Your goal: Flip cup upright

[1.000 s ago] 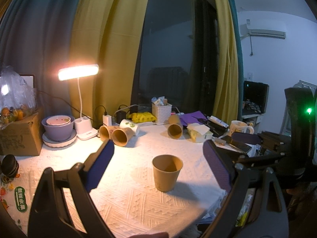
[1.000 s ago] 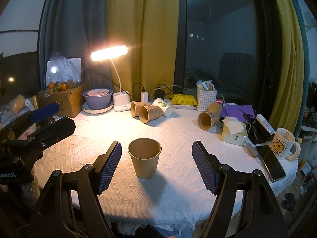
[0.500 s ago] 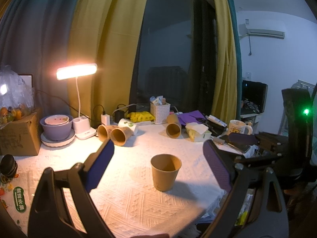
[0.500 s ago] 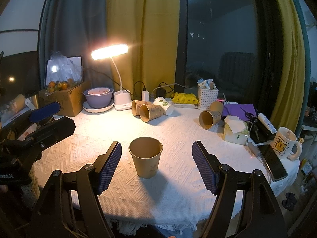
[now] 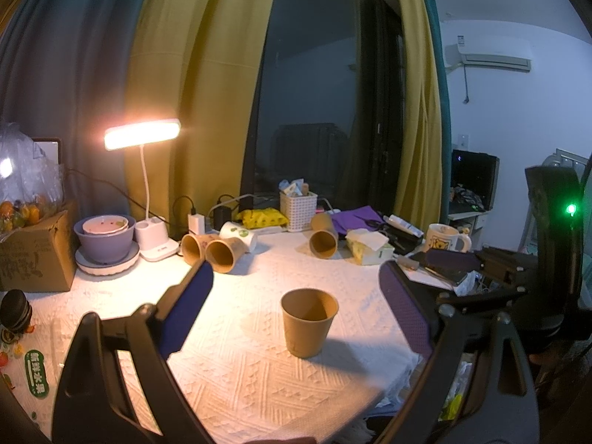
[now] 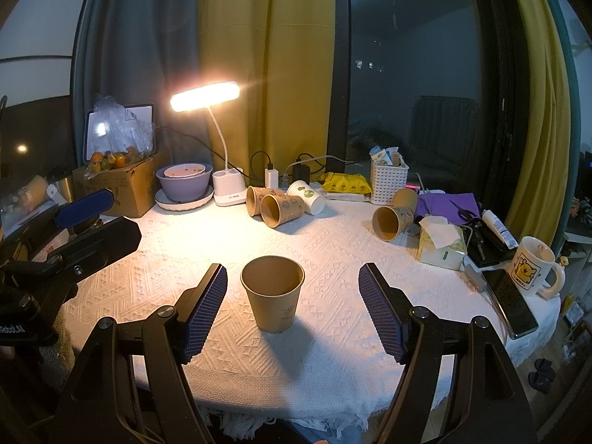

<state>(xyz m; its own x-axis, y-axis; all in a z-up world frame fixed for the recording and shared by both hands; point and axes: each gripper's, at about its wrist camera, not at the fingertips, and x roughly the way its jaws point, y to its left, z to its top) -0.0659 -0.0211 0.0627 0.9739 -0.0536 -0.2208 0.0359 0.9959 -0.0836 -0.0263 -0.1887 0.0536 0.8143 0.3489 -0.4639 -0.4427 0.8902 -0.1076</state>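
A brown paper cup [image 6: 273,298] stands upright, mouth up, on the white cloth near the table's front; it also shows in the left wrist view [image 5: 309,321]. My right gripper [image 6: 292,309] is open and empty, its blue pads [image 6: 205,309] either side of the cup but apart from it. My left gripper [image 5: 296,314] is open and empty, held back from the cup; it shows at the left of the right wrist view [image 6: 83,203]. Several brown cups lie on their sides at the back [image 6: 281,209] [image 6: 392,220].
A lit desk lamp [image 6: 205,96], a purple bowl on a plate [image 6: 184,185], a cardboard box [image 6: 122,188], a white basket [image 6: 388,181], a tissue pack [image 6: 442,248], a phone [image 6: 508,296] and a bear mug [image 6: 532,266] ring the table. The cloth's front edge [image 6: 296,384] is close below.
Both grippers have drifted slightly; the cup sits a touch lower and left in the left wrist view. The cup has not moved and both grippers stay open.
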